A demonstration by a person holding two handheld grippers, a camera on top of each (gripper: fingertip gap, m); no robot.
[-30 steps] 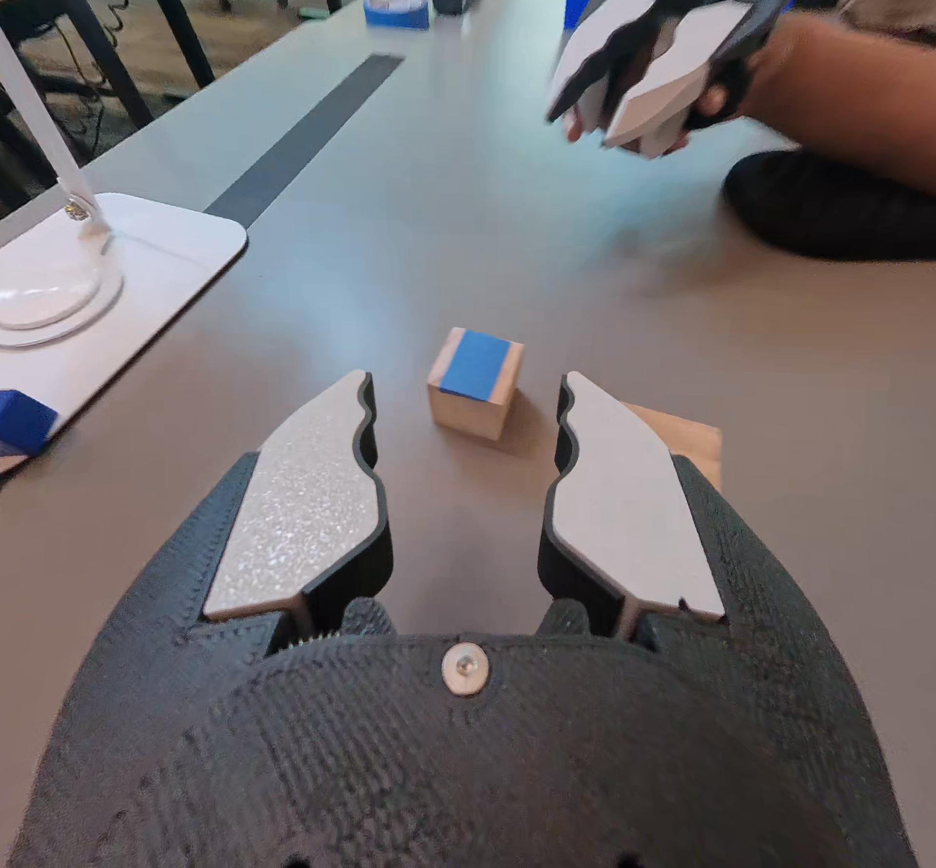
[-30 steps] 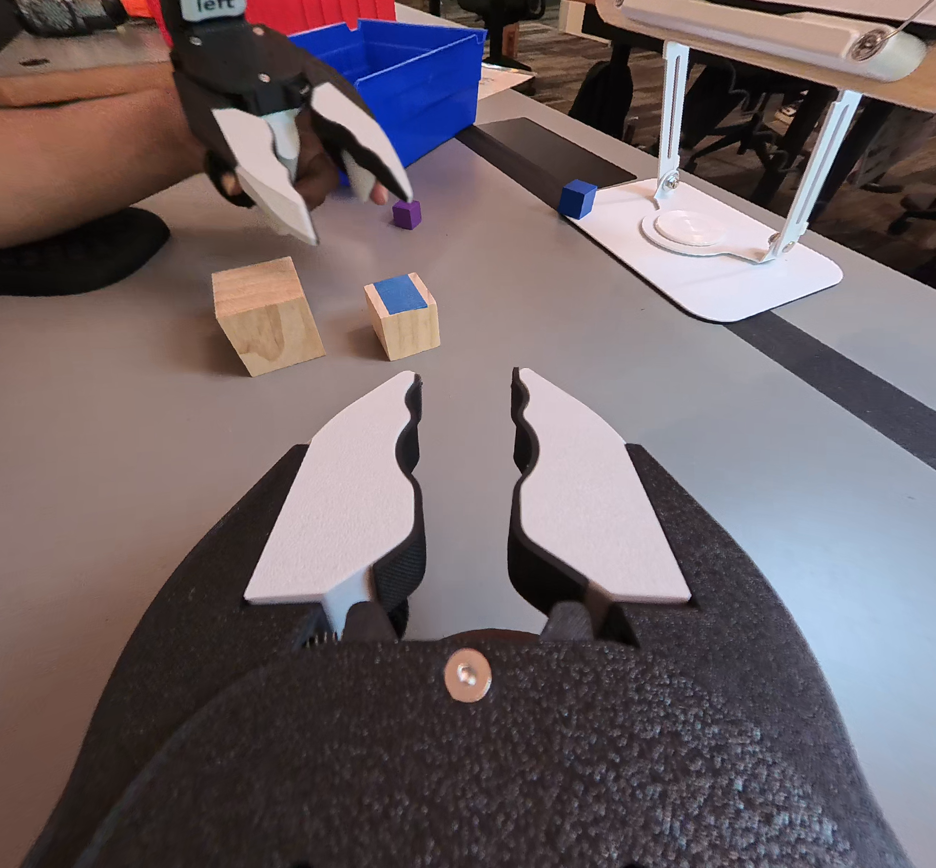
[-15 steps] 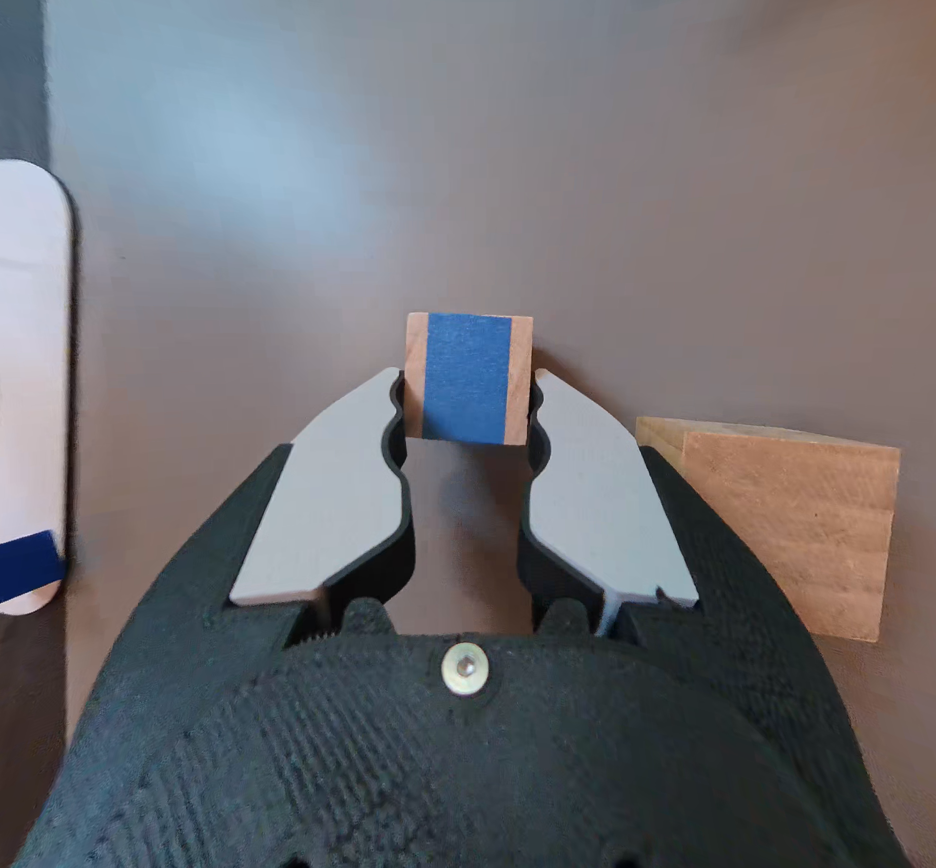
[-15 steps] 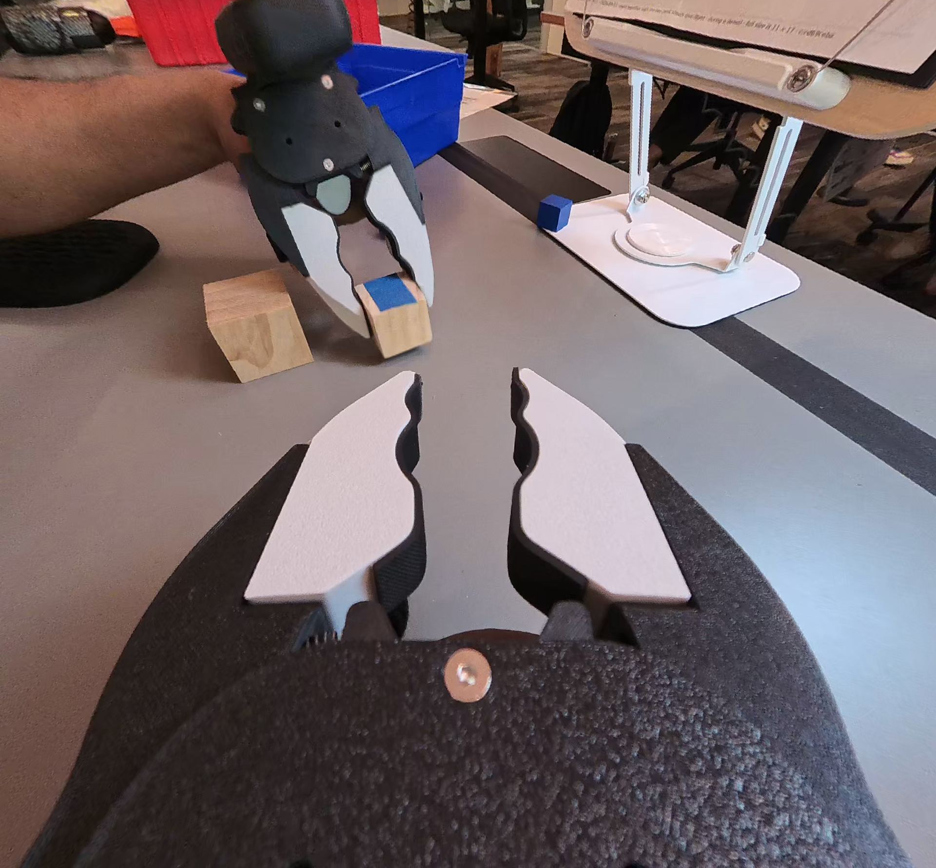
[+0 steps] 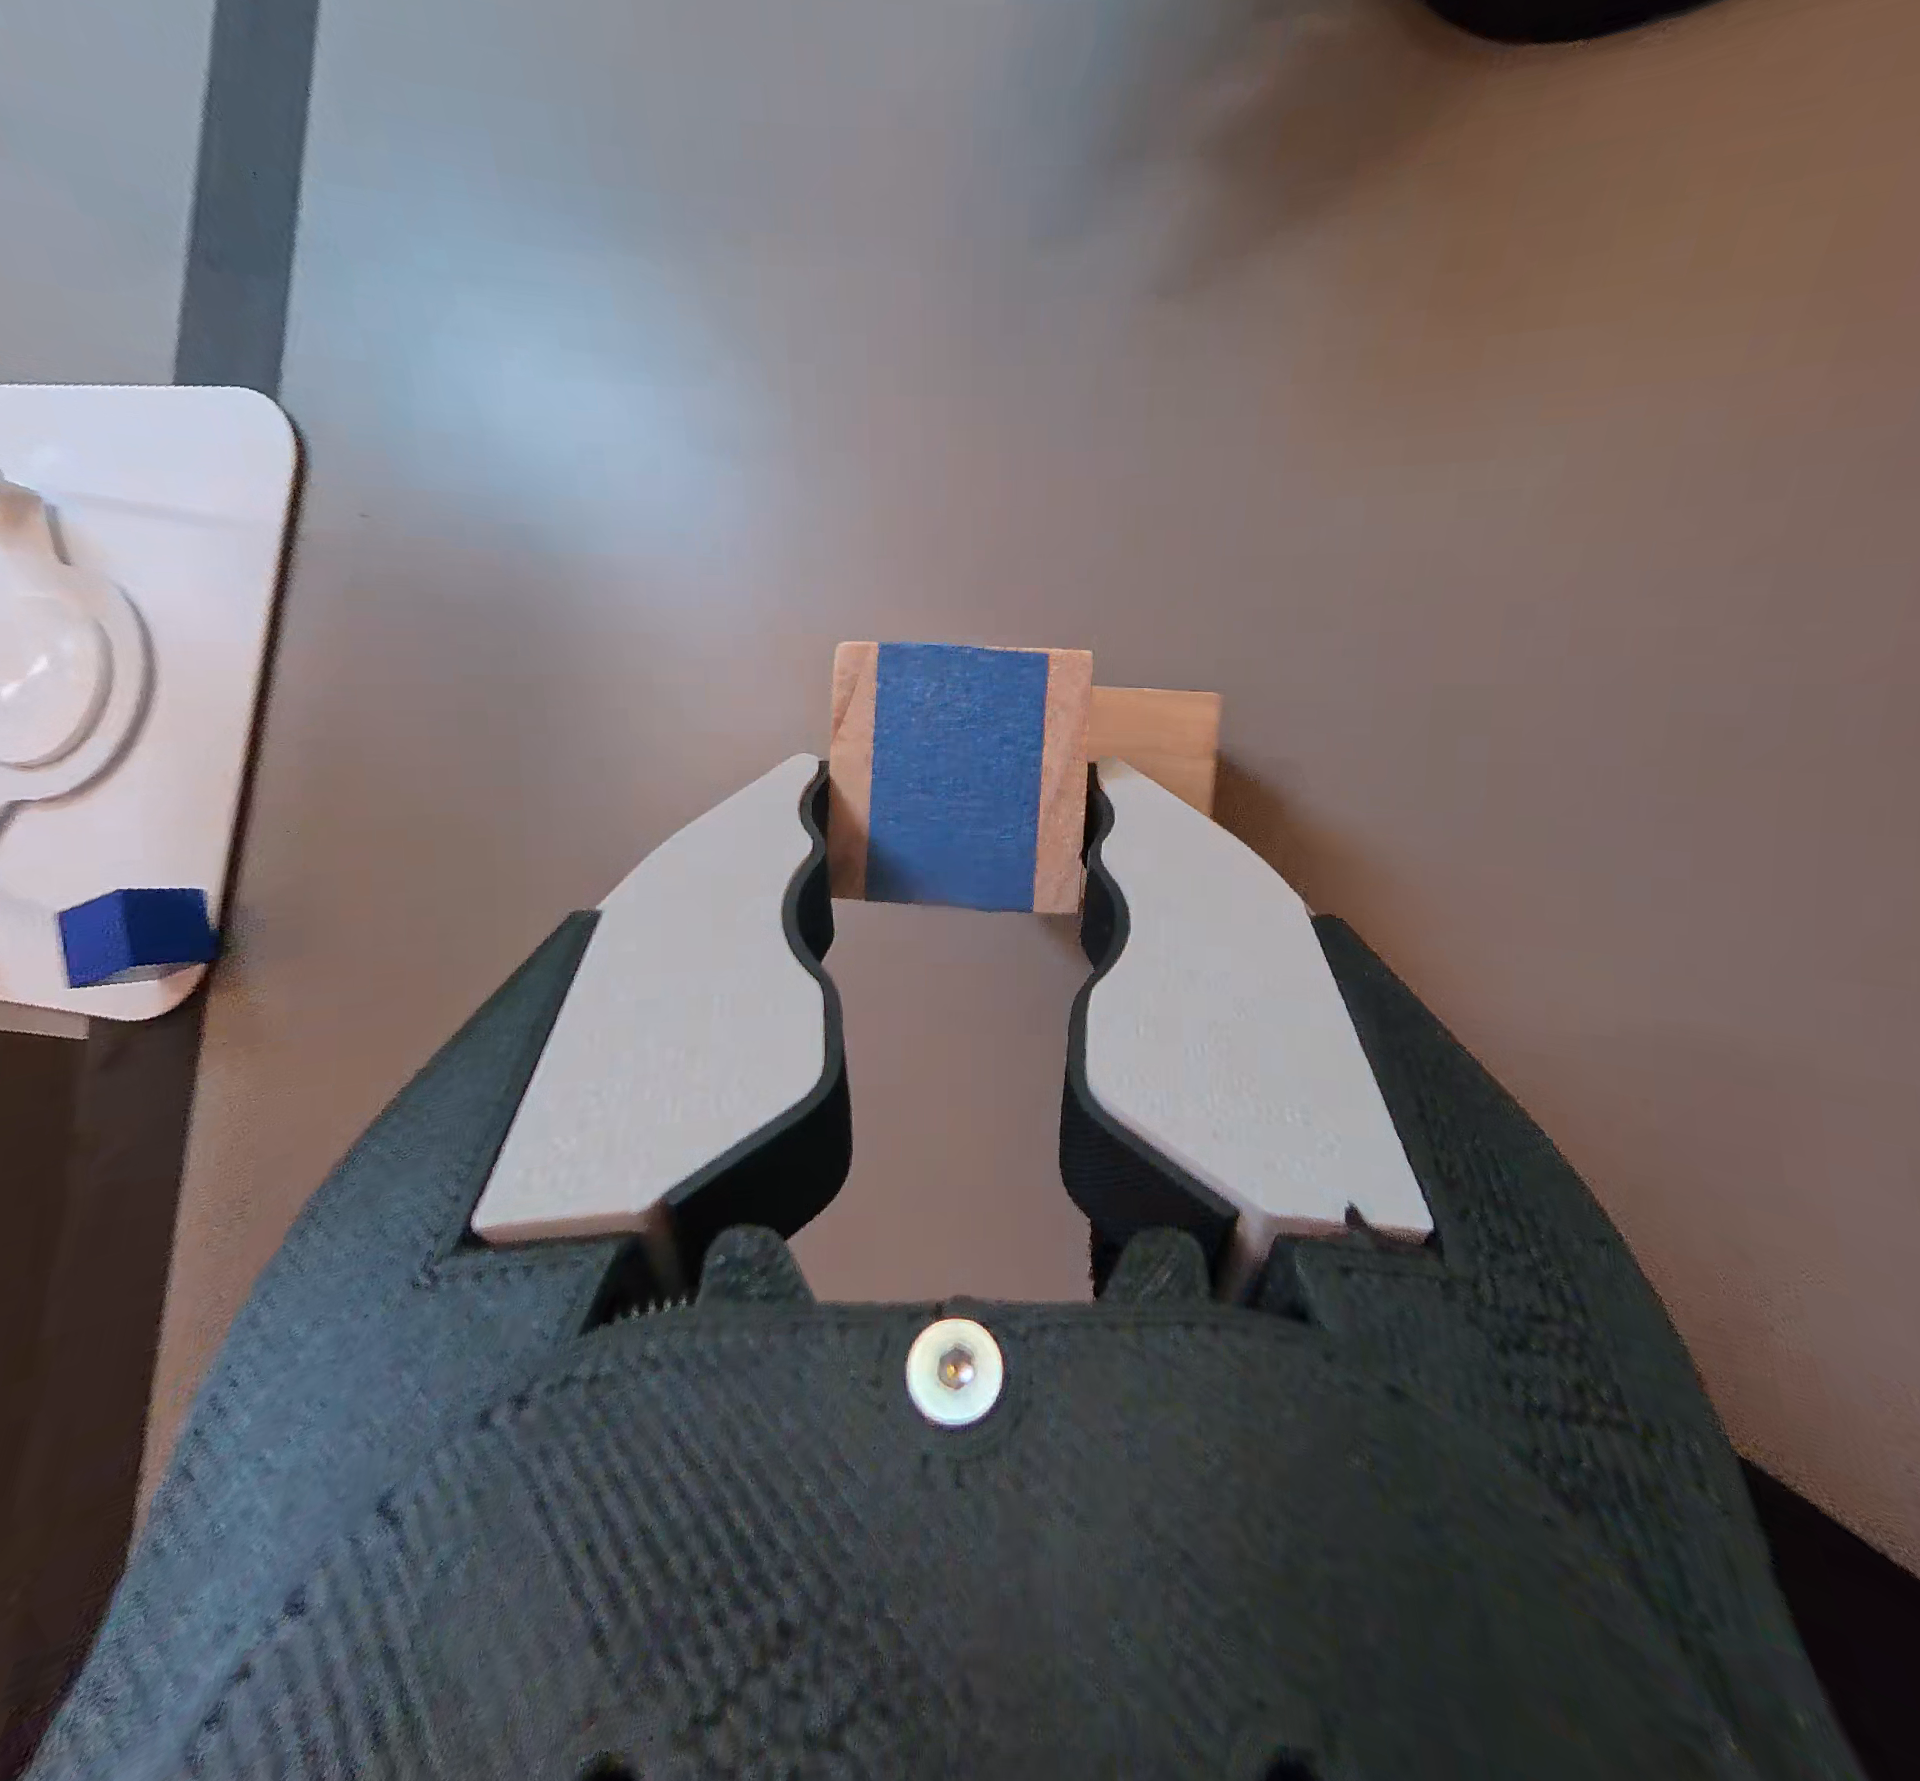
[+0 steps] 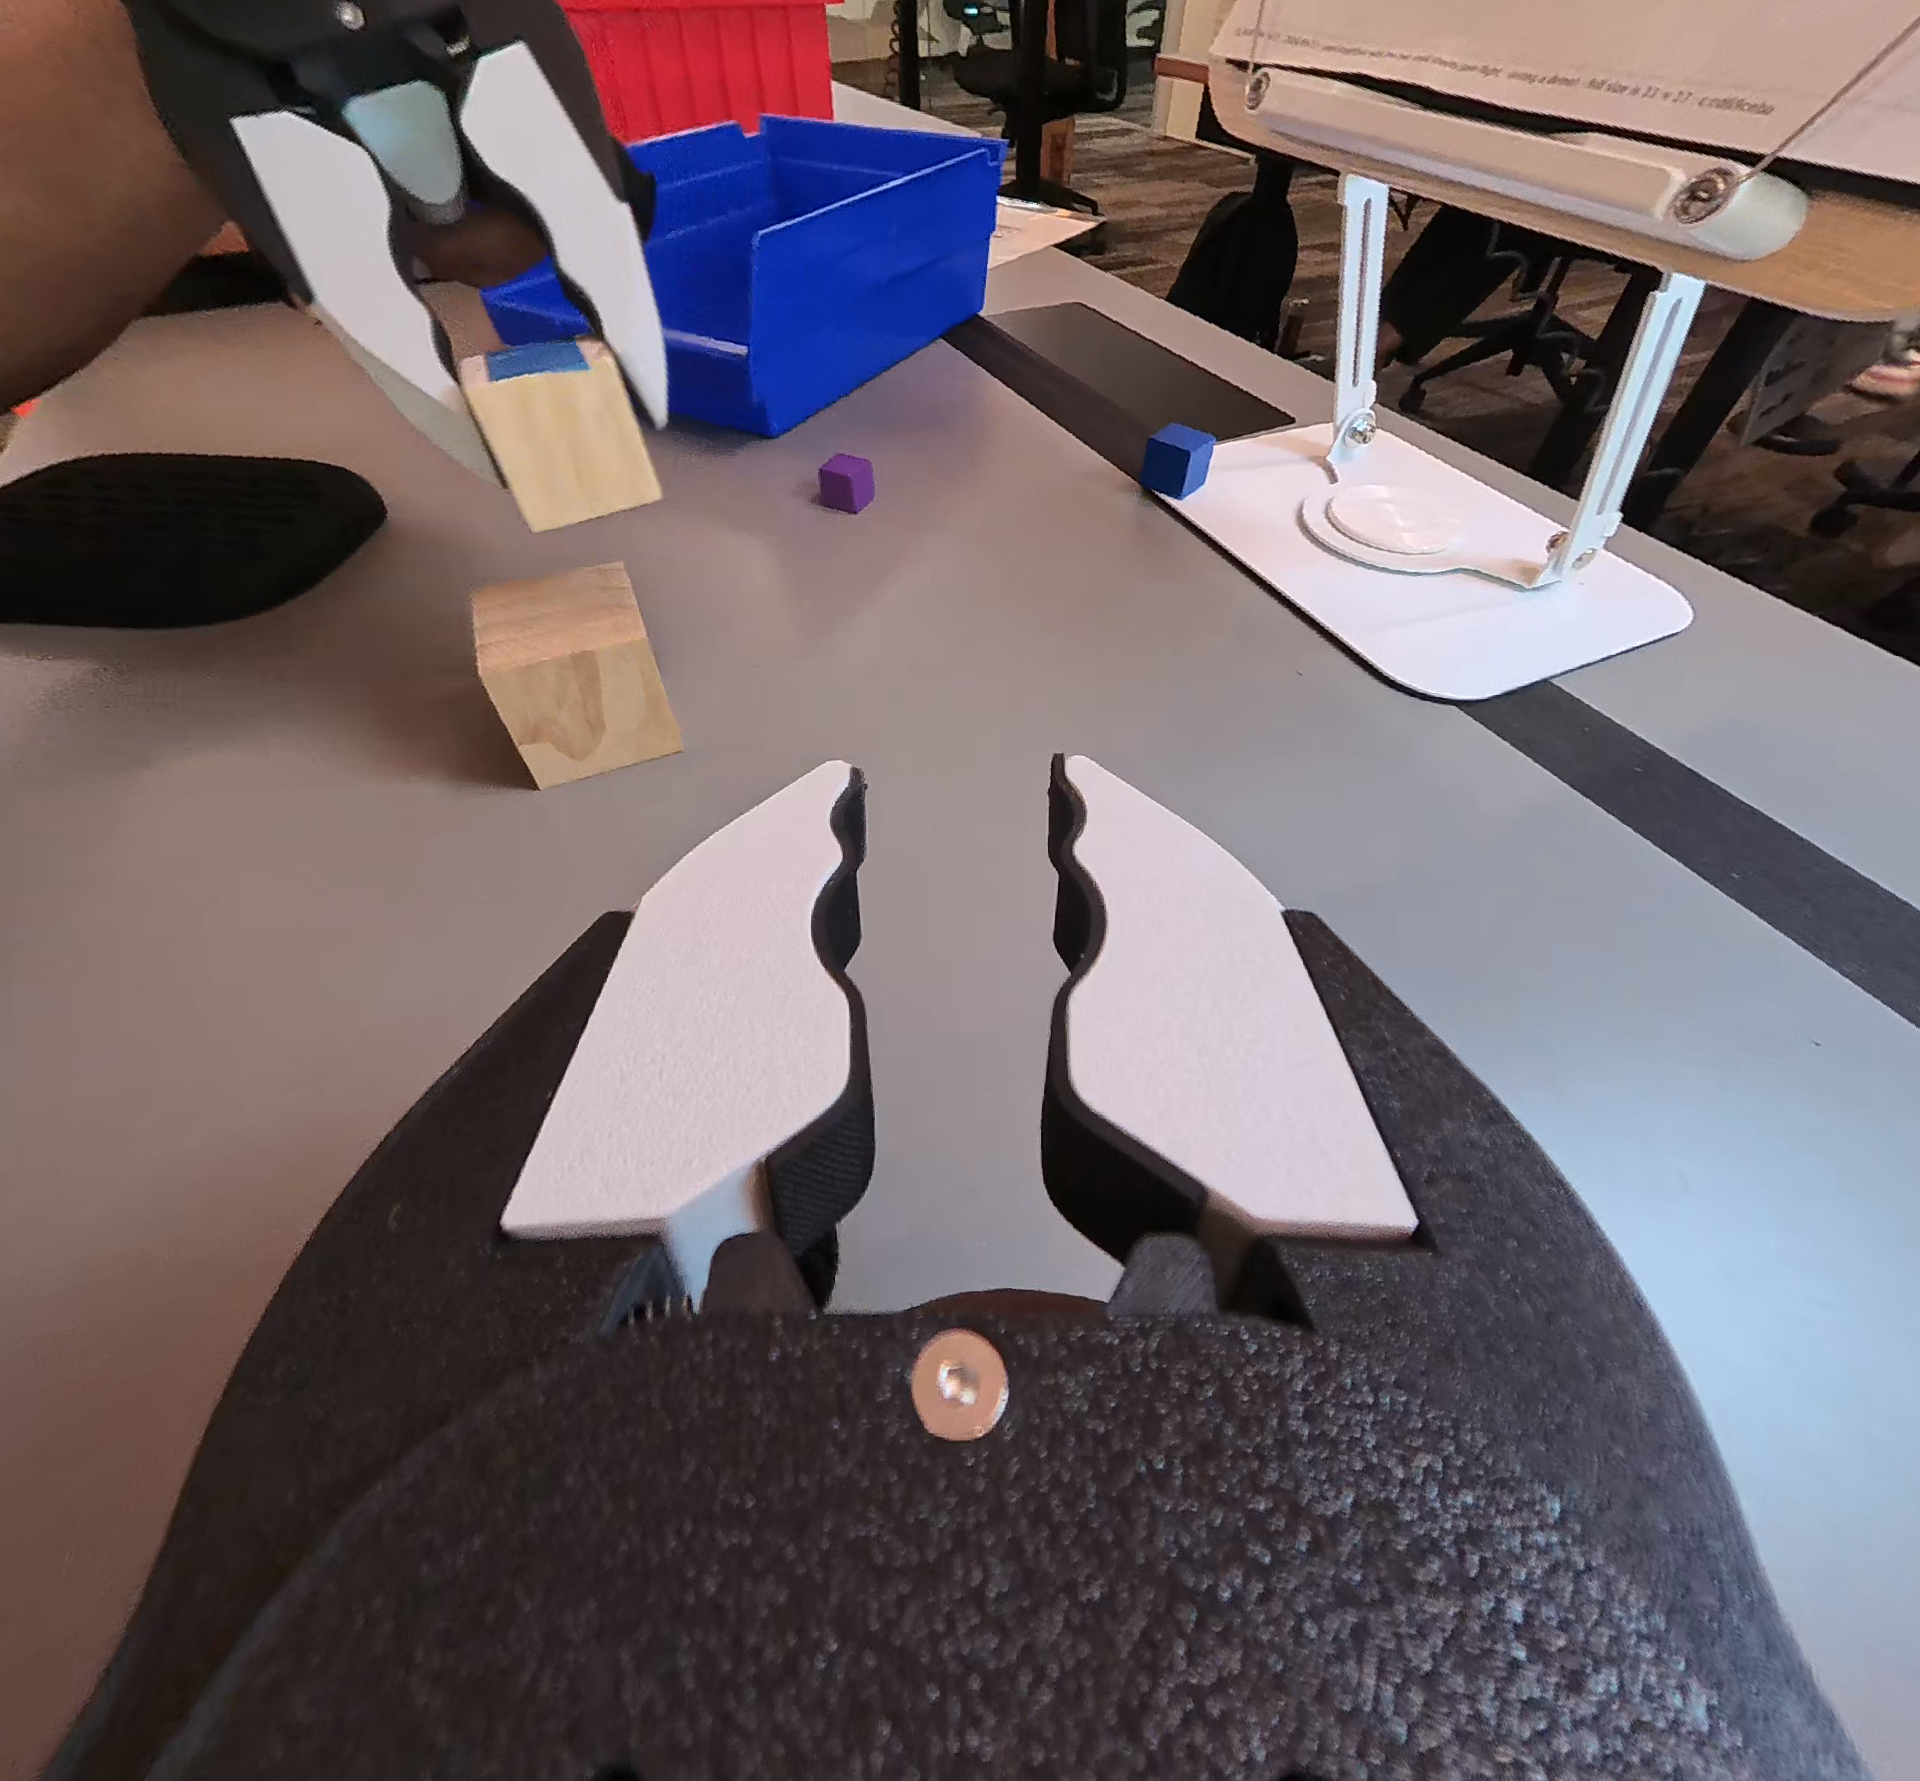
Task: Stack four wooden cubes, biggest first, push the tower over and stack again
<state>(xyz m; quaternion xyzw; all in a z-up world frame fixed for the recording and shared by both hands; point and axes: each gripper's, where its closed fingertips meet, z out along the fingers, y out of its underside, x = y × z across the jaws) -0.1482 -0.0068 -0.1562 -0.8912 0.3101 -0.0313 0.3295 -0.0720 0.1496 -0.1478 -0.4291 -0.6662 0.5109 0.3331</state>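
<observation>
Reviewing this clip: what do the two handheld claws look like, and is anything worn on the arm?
Both the left claw and right claw have rough black printed bodies, a silver screw at centre, and flat white fingers with wavy black inner pads. The person's forearm shows no sleeve.

Held cube [image 5: 961, 775]: pale bare wood, matt blue tape strip on top. Larger cube [image 6: 571, 671] at 9 o'clock: raw wood, visible grain. Counter [image 6: 1039, 640]: smooth grey, faint sheen. Left hand-held gripper [image 5: 958, 832]: rough layered black plastic (white matt fingers [image 5: 696, 983]). Blue bin [image 6: 831, 266]: glossy plastic.

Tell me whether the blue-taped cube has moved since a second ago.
Yes. The blue-taped cube, gripped by the left gripper, is lifted off the table, now above the big plain cube.
</observation>
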